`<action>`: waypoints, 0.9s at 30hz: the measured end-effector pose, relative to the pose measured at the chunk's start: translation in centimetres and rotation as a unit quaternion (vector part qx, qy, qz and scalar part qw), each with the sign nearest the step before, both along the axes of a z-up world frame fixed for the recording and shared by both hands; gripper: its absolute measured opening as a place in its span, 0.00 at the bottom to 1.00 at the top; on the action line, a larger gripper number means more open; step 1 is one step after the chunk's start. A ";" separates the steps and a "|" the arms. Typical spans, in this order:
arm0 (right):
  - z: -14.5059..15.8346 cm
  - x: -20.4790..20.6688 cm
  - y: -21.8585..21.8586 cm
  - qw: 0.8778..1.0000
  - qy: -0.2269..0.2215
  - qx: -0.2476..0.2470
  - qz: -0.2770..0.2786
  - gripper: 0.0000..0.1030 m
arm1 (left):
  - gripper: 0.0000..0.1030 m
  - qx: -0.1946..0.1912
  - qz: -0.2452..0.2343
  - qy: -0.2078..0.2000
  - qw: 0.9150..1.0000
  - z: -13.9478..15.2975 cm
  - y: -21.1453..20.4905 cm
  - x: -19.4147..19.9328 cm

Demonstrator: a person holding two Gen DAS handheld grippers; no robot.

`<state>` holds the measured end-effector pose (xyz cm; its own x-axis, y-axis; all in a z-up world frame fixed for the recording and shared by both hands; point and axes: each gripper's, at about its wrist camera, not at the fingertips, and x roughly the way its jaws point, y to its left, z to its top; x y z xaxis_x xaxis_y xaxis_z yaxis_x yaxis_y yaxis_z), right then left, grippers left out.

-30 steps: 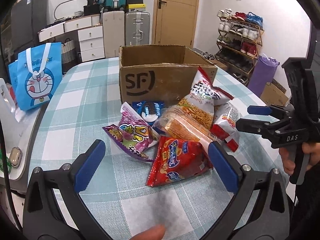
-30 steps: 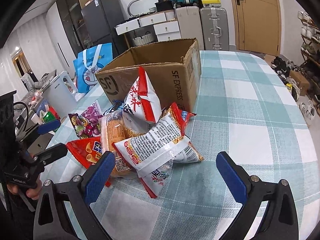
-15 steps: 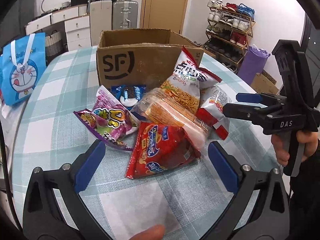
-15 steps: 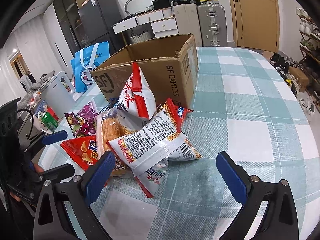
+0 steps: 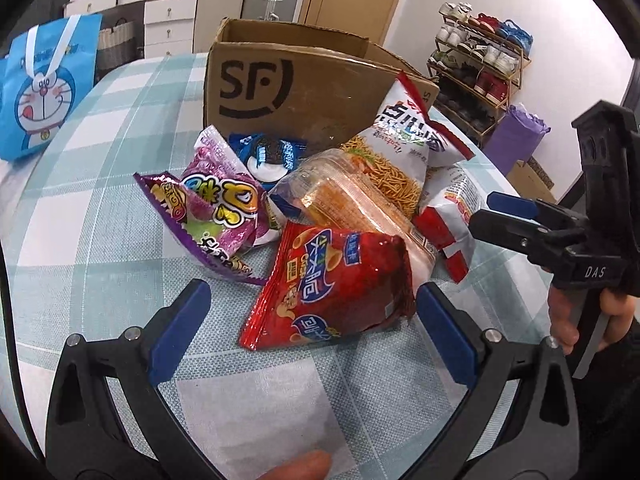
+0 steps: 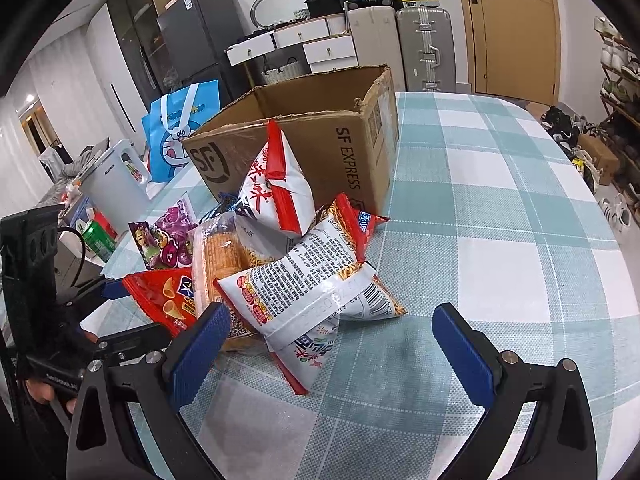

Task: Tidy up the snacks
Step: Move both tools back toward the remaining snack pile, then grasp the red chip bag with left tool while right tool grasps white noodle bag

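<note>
A heap of snack bags lies in front of an open cardboard box (image 5: 296, 84) (image 6: 320, 136) on a checked tablecloth. Nearest my left gripper (image 5: 312, 332) is a red chip bag (image 5: 332, 288) (image 6: 164, 292), lying between its wide-open blue pads. Behind it sit a clear pack of orange crackers (image 5: 344, 204), a purple candy bag (image 5: 216, 208), a blue cookie pack (image 5: 266, 154) and a white-and-red noodle bag (image 5: 400, 140). My right gripper (image 6: 332, 344) is open just in front of a white printed snack bag (image 6: 312, 288); it also shows from the side as the right gripper (image 5: 516, 216).
A blue cartoon tote bag (image 5: 44, 92) (image 6: 180, 128) stands left of the box. A white appliance (image 6: 112, 176) and a green can (image 6: 98, 236) sit off the table's left edge. Bare tablecloth (image 6: 500, 240) stretches to the right. Suitcases, drawers and a shoe rack (image 5: 480, 60) line the walls.
My left gripper has moved forward and lower, so the red chip bag now lies between its pads. My right gripper has crept closer to the white printed bag. Both stay open.
</note>
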<state>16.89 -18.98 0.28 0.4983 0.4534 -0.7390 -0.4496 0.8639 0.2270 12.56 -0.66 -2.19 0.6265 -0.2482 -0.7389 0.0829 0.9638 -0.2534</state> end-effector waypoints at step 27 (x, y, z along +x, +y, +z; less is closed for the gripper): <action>-0.7 0.0 0.3 1.000 0.006 -0.004 0.001 0.99 | 0.55 -0.036 -0.030 -0.002 0.999 -1.4 -0.1 0.1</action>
